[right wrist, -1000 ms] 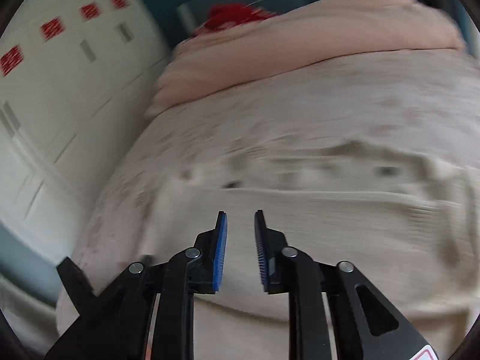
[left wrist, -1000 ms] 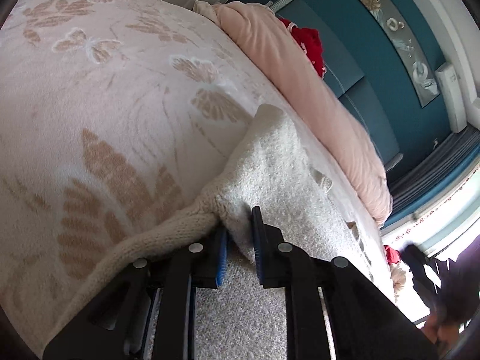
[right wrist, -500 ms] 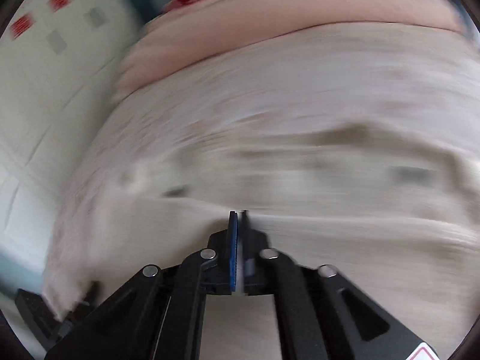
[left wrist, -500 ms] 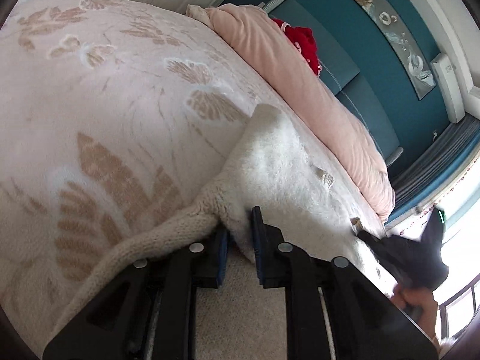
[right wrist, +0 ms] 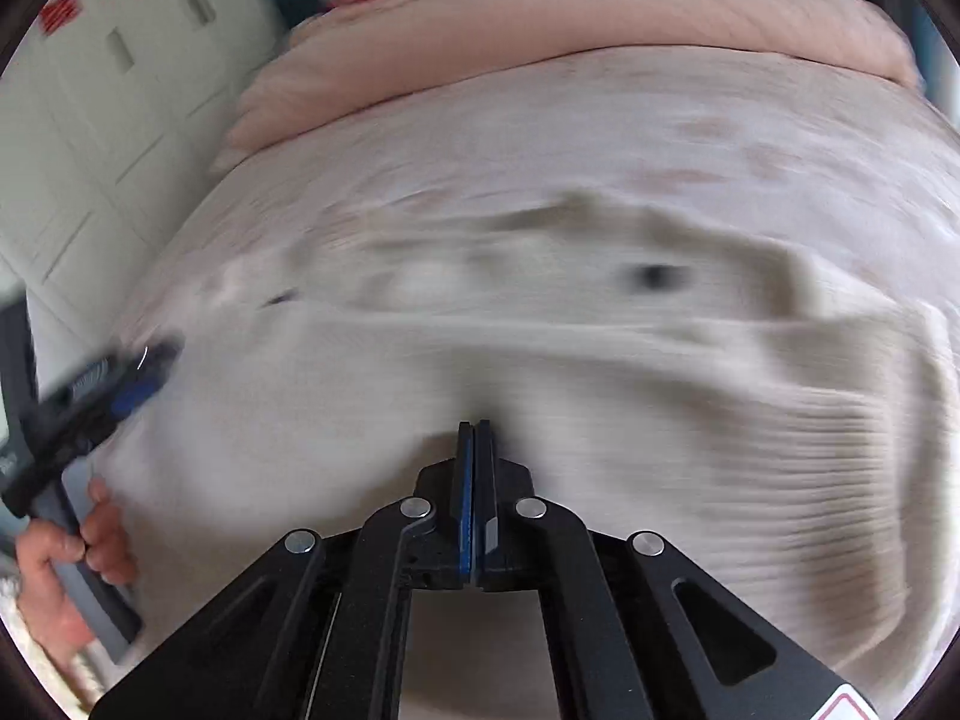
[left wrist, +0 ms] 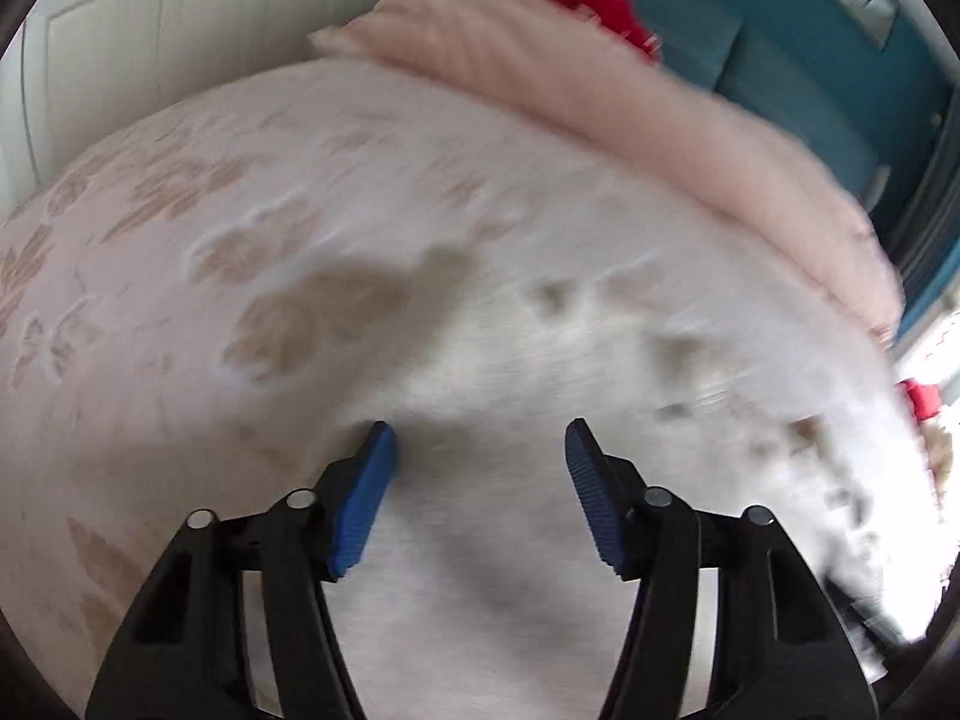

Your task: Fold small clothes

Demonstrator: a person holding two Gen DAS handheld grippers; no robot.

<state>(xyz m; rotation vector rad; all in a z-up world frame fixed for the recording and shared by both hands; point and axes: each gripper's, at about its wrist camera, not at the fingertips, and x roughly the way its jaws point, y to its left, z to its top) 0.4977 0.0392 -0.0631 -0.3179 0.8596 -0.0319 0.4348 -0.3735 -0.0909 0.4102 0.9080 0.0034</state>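
Note:
A cream knitted sweater lies spread on the patterned bed cover; it also shows, blurred, in the left wrist view. My left gripper is open and empty just above the sweater. It also shows at the left of the right wrist view, held in a hand. My right gripper is shut on a fold of the sweater near its front edge. Both views are motion-blurred.
The bed cover is pale pink with tan leaf and butterfly prints. A pink duvet roll lies across the bed's far end, with red cloth behind it. White wardrobe doors stand at the left.
My left gripper has let go of the sweater's edge, opened wide and swung over the garment. My right gripper closed on the sweater half a second ago and stays shut.

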